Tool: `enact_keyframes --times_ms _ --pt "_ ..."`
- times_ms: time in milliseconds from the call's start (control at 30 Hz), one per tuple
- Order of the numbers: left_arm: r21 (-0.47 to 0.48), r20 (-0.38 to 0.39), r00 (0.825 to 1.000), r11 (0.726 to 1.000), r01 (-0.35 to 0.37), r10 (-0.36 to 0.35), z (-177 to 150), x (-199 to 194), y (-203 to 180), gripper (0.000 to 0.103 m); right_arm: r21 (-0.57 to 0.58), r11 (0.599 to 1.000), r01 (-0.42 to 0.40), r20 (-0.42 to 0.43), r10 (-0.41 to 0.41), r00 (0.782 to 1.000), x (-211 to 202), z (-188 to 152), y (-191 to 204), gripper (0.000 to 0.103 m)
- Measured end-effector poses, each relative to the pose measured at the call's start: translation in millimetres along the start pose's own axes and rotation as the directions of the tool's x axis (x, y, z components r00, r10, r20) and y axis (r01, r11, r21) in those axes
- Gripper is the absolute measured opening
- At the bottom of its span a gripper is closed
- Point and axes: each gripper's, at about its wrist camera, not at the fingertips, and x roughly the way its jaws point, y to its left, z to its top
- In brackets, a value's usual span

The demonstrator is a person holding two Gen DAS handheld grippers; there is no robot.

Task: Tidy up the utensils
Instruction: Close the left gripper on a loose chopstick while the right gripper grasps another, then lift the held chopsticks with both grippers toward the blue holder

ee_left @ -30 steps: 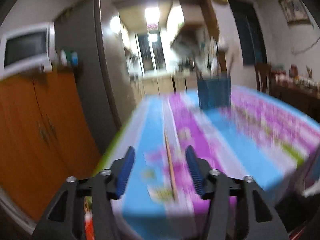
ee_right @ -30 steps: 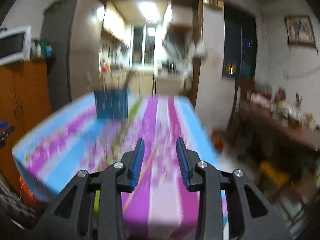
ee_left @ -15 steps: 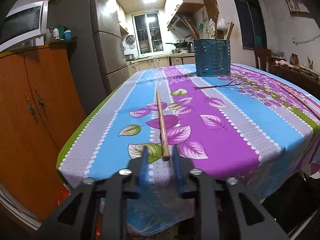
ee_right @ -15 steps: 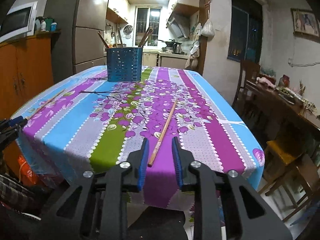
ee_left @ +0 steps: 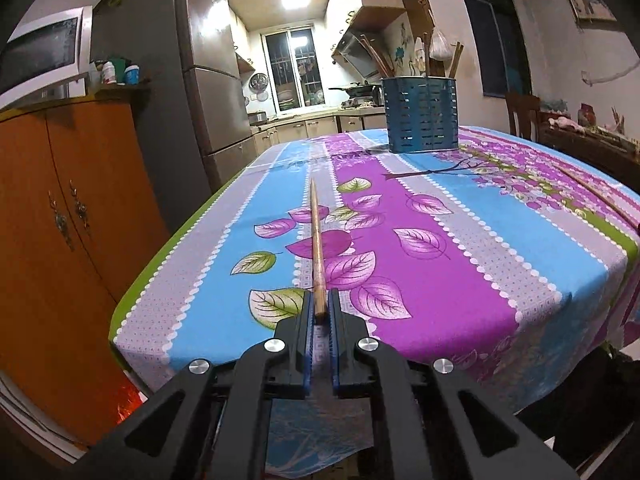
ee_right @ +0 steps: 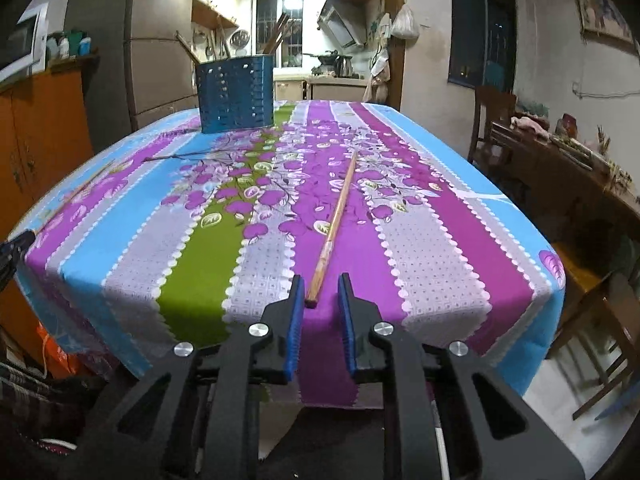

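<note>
Kitchen light falls on my bench (ee_left: pixel 460 248) with its striped leaf-print cloth. At the near edge my left hand-held gripper (ee_left: pixel 319 312) is clenched on the end of a chopstick (ee_left: pixel 316 236). My right hand-held gripper (ee_right: pixel 320 300) is closing, its pads not yet touching the second chopstick (ee_right: pixel 334 220) between them. Toward the far edge stands a blue utensil holder (ee_left: pixel 419 114) with sticks in it.

Floral-clothed table (ee_left: pixel 460 240): two chopsticks (ee_left: pixel 317 248), blue caddy (ee_left: pixel 420 118).
</note>
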Motion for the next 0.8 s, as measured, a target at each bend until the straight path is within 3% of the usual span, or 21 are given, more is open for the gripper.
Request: enact_keyframes --times_ms 233,300,567,800 --pt "0.003 -0.033 0.999 1.0 -0.027 0.027 5 4 -4 0.008 0.018 1.0 0.0 0.021 -0.001 1.0 0 -4 -1 0.014" --pt "0.005 -0.051 0.998 0.999 -0.042 0.042 7 5 -6 0.008 0.023 1.0 -0.002 0.026 0.001 1.0 0 -5 0 0.006" --pt "0.004 -0.138 0.986 0.996 -0.091 0.091 19 10 -12 0.008 0.034 0.999 -0.021 0.013 0.021 1.0 -1 -1 0 0.005" --pt "0.01 -0.187 0.977 0.995 -0.101 0.101 23 12 -13 0.008 0.012 1.0 -0.026 0.056 0.025 0.998 -13 11 0 0.005"
